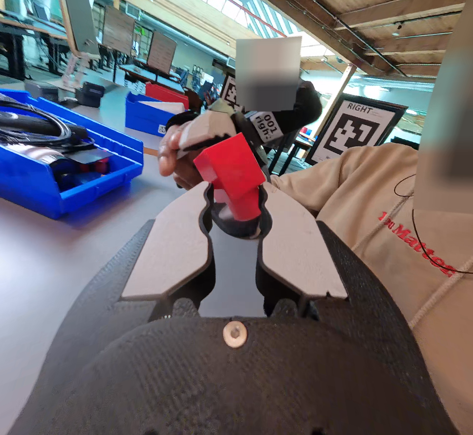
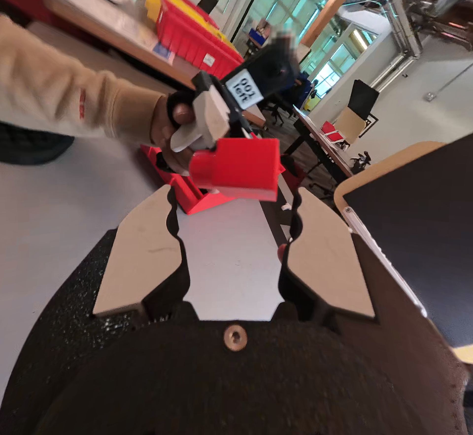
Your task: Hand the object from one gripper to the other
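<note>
Left wrist view: left gripper point(image 1: 235, 189) pinching the thin end of a red block point(image 1: 230, 174), jaws squeezed on it from both sides. Big square end of the block sticking up past the fingertips, in the air above the grey table point(image 1: 51, 256). Right behind the block, the right gripper point(image 1: 204, 130), held by a hand point(image 1: 170, 158). Looks very close to the block's top, but cannot tell if touching it, and cannot tell how its jaws stand from here. Off to the left, a blue bin point(image 1: 76, 187) full of black cables, sitting on the table. Farther back, another blue bin point(image 1: 146, 117). On the right, a cream sleeve point(image 1: 358, 187).

Right wrist view: right gripper point(image 2: 234, 205) with jaws spread wide apart, holding nothing. Red block point(image 2: 238, 169) just past its fingertips, not between them. Left gripper point(image 2: 207, 141) holding the block's round thin end from behind, with a hand point(image 2: 169, 138) and cream sleeve point(image 2: 64, 89) coming in from the left. Below the block, a red tray point(image 2: 194, 199) lying on the grey table point(image 2: 64, 205). Far back, red bins point(image 2: 197, 41) and a yellow bin point(image 2: 153, 2) on another table, all blurry.
</note>
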`<state>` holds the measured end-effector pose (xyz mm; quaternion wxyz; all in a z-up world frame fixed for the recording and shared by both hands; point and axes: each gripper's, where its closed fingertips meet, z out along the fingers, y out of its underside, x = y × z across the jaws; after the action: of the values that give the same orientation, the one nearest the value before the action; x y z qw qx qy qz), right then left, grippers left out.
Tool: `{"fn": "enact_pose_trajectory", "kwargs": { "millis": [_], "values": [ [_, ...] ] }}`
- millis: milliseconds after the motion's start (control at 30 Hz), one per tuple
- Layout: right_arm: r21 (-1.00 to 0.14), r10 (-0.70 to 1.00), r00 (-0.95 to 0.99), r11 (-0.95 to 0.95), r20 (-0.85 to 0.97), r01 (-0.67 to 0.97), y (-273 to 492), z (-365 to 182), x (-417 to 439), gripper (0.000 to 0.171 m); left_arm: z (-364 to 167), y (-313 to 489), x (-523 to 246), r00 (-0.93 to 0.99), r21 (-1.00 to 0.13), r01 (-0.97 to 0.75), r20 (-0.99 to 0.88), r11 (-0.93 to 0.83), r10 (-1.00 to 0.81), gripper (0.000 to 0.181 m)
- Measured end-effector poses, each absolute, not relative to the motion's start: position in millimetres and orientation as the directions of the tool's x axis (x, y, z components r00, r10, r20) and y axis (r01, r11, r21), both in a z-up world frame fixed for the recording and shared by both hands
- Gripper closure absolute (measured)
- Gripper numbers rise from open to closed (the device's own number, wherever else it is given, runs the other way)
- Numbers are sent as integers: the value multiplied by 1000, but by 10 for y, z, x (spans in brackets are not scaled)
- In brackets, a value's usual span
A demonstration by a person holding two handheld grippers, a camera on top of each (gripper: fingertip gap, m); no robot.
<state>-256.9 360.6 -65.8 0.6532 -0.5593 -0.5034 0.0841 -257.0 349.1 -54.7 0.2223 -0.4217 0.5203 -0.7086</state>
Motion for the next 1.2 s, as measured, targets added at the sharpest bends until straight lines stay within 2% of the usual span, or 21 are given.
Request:
{"fn": "enact_pose_trajectory", "kwargs": {
  "millis": [33, 67, 133, 200, 333, 467, 500, 567, 667, 700, 767, 833, 900, 1000, 1100, 1200],
  "values": [
    [-788, 647, 467, 387, 602, 480, 3603, -685, -2643, 90, -579, 3463, -2557, -553, -922, -144, 376, -359, -744, 148],
    [-753, 589, 479, 421, 651, 505, 3618, -666, -2684, 102, -594, 3447, -2558, -563, -917, -155, 387, -367, -730, 148],
    [-690, 483, 497, 435, 721, 579, 3688, -634, -2647, 103, -579, 3534, -2553, -537, -902, -146, 416, -405, -734, 155],
    [-643, 390, 513, 407, 765, 649, 3791, -598, -2500, 103, -549, 3714, -2517, -437, -902, -97, 418, -421, -796, 144],
    [-370, 140, 343, 294, 929, 881, 4022, -705, -2263, 103, -677, 3819, -2397, -223, -962, -126, 263, -240, -939, 127],
    [-223, 98, 208, 190, 973, 956, 4153, -982, -2358, 103, -916, 3863, -2241, -48, -970, -242, 10, 2, -999, 127],
    [-228, 119, 211, 156, 970, 961, 4176, -1041, -2354, 103, -1004, 3913, -2233, -2, -950, -299, -88, 84, -996, 134],
    [-285, 182, 267, 83, 946, 955, 4198, -1112, -2329, 102, -1070, 3968, -2217, 52, -914, -351, -239, 206, -970, 134],
    [-302, 202, 282, 76, 938, 950, 4178, -1082, -2331, 103, -1061, 3994, -2206, 76, -896, -356, -309, 264, -948, 135],
    [-380, 251, 344, 110, 905, 918, 4141, -1052, -2377, 100, -1043, 4013, -2218, 78, -897, -338, -329, 286, -941, 135],
    [-611, 432, 509, 134, 745, 780, 4038, -974, -2453, 96, -960, 3998, -2261, 47, -921, -253, -318, 297, -947, 135],
    [-829, 634, 618, 66, 465, 556, 3916, -869, -2480, 91, -826, 3977, -2328, 35, -926, -147, -355, 347, -934, 135],
    [-964, 771, 624, -57, 124, 261, 3819, -704, -2466, 89, -705, 3953, -2390, 71, -883, -57, -469, 466, -880, 135],
    [-964, 830, 504, -263, -240, -26, 3794, -625, -2422, 89, -600, 3954, -2419, 198, -763, -43, -639, 644, -744, 135],
    [-886, 813, 352, -434, -464, -164, 3792, -670, -2500, 87, -602, 3908, -2390, 287, -549, -143, -819, 823, -497, 135],
    [-799, 779, 197, -550, -596, -244, 3752, -662, -2616, 87, -652, 3807, -2336, 294, -379, -196, -903, 904, -315, 135]
  ]
}}
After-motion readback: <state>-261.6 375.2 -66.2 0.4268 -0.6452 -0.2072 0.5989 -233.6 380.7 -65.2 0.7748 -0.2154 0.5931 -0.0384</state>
